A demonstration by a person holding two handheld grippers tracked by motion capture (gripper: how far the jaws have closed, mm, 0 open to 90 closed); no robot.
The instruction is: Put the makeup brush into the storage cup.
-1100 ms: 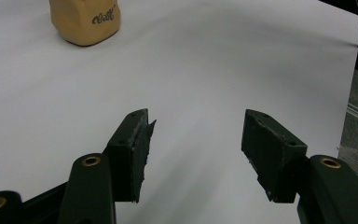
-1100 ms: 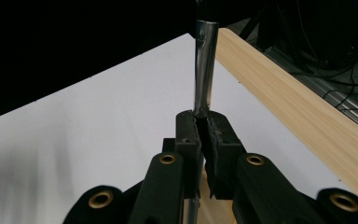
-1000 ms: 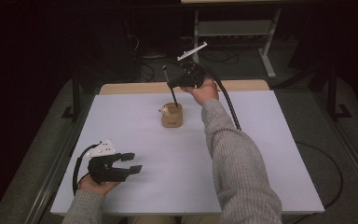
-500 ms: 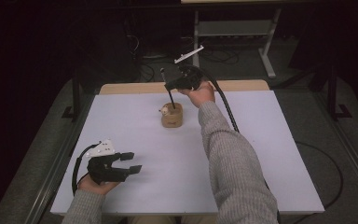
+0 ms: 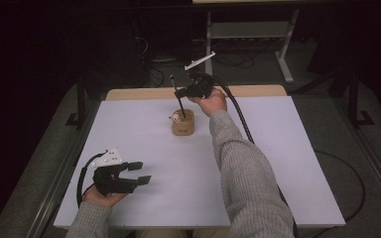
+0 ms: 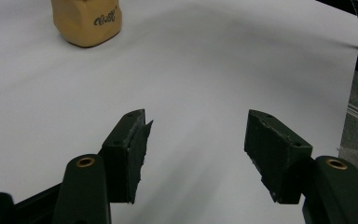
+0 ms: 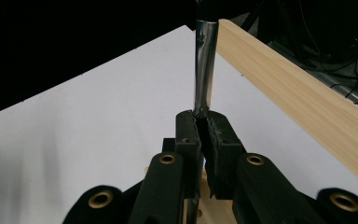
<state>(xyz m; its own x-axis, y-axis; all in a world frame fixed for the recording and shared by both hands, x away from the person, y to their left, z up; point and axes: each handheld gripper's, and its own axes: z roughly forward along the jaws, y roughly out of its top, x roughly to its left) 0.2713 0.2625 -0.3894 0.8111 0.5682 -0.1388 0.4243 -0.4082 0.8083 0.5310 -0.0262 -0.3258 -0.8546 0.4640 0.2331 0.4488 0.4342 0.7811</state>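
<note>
Slim metal-and-black utensil (image 5: 180,101) stands tilted in the tan wooden holder block (image 5: 183,124) at the table's (image 5: 287,148) far centre, clamped by the right gripper (image 5: 179,92). Judged step: lifting it out or seating it; next calls for a straight pull or push. Left gripper (image 5: 140,172), near left, jaws apart, empty. Holder bears dark script, unreadable.

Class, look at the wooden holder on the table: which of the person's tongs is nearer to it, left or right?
Right. The right tongs hover just above the wooden holder, clamped on a dark rod standing in it. The left tongs rest open, far off near the table's front left edge.
</note>
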